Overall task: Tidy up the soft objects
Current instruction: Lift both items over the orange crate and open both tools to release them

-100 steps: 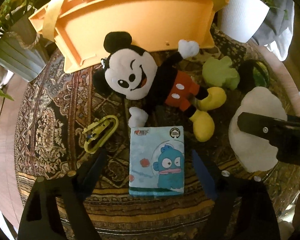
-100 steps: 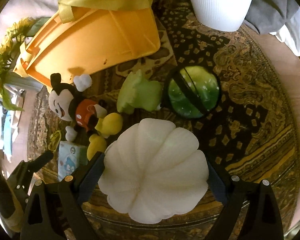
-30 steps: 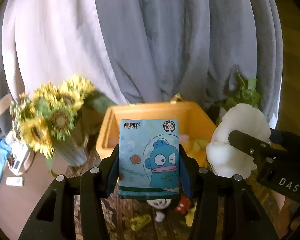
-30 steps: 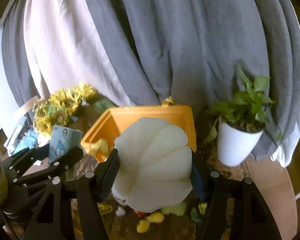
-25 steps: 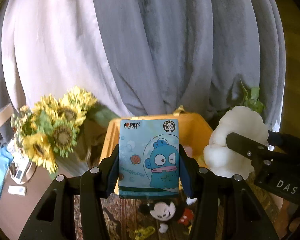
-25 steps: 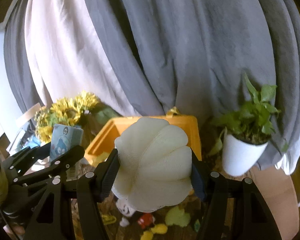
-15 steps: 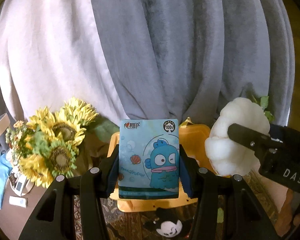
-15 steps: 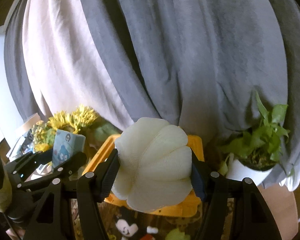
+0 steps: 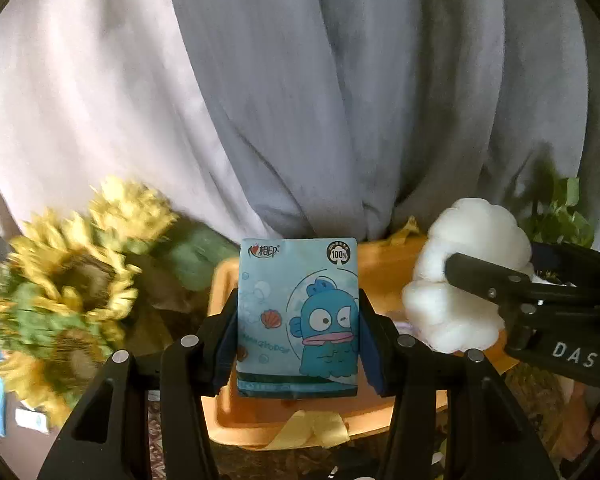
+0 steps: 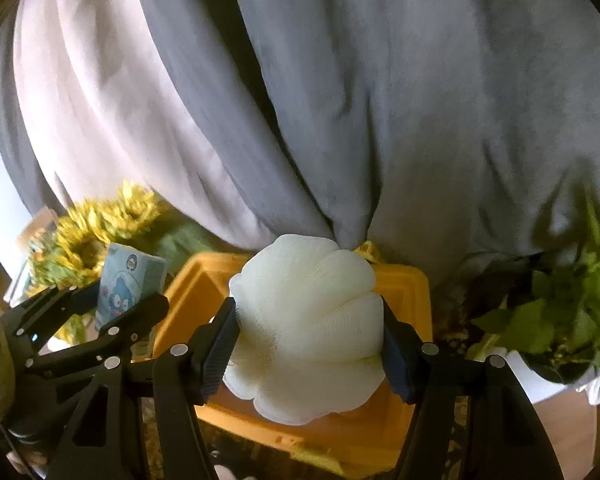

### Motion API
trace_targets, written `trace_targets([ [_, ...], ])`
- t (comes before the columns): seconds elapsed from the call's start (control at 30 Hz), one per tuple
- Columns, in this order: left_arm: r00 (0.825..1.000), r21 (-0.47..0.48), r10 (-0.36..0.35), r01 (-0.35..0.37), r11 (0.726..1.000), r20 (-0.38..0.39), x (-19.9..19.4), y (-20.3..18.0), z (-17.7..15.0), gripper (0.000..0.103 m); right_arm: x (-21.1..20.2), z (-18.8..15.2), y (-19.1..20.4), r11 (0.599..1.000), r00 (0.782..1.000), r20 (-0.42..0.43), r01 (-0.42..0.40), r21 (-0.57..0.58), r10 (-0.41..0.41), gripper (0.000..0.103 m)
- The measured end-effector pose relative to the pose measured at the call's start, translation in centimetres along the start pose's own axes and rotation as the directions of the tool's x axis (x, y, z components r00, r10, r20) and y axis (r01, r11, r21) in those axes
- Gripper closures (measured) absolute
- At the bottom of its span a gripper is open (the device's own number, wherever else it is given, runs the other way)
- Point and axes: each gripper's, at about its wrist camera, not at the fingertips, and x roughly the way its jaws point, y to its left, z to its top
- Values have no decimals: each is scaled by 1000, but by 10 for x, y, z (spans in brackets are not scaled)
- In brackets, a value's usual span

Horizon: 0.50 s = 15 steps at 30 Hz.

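Note:
My left gripper (image 9: 298, 340) is shut on a blue tissue pack (image 9: 298, 320) with a cartoon fish, held upright in the air in front of the orange basket (image 9: 380, 280). My right gripper (image 10: 306, 344) is shut on a white shell-shaped plush cushion (image 10: 306, 320), held over the orange basket (image 10: 404, 292). The cushion (image 9: 460, 280) and the right gripper also show at the right of the left wrist view. The tissue pack (image 10: 130, 280) and left gripper show at the left of the right wrist view. The toys on the rug are hidden.
A sunflower bouquet (image 9: 68, 288) stands left of the basket. A potted green plant (image 10: 572, 320) in a white pot stands to its right. Grey and white curtains (image 9: 300, 100) hang behind. A patterned rug (image 10: 260, 456) lies below.
Both grippers have lifted their objects off the rug and now sit nearer the basket, which fills more of the lower view. The toys on the rug have dropped out of sight.

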Motion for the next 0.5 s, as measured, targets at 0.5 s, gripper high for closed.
trace_targets([
  [0.5, 970, 22, -31, 37, 999, -243, 78, -1, -17, 51, 90, -7, -20, 1000, 967, -252, -16, 22, 21, 37],
])
